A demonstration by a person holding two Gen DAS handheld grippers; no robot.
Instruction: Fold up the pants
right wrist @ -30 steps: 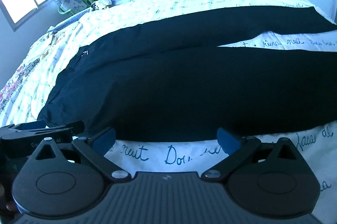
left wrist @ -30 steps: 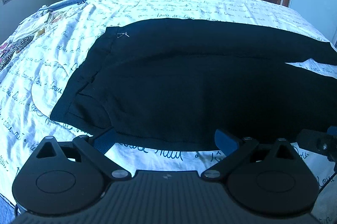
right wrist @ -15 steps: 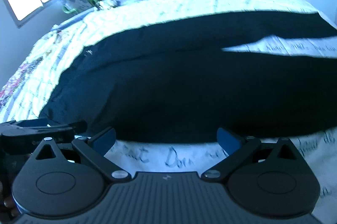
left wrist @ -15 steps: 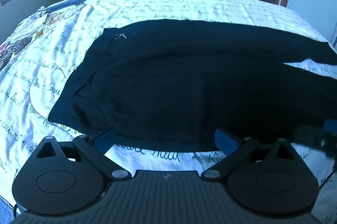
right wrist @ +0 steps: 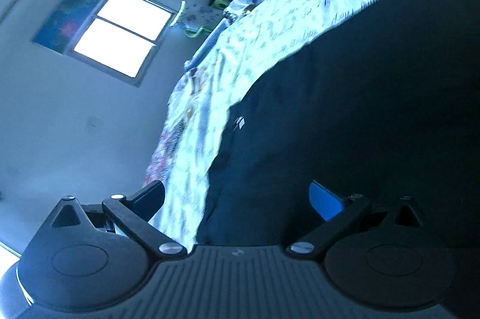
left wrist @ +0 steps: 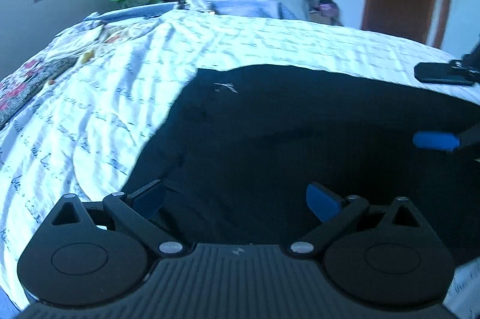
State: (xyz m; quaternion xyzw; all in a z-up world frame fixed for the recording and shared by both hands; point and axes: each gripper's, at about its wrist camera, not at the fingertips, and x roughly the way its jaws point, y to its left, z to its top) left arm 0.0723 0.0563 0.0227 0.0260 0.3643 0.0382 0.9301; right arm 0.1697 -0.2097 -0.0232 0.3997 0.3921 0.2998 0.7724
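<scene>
Left tool hovers agape above the waist end of the black pants, which lie flat on the bed. Right tool, rolled sideways, likewise gapes, seemingly angling to pinch fabric.

The bed sheet is covered with rows of dark cursive handwriting, but blur leaves no word readable in either view. The black pants carry a small pale mark near the waist; whether it is a logo or a tag cannot be told.
</scene>
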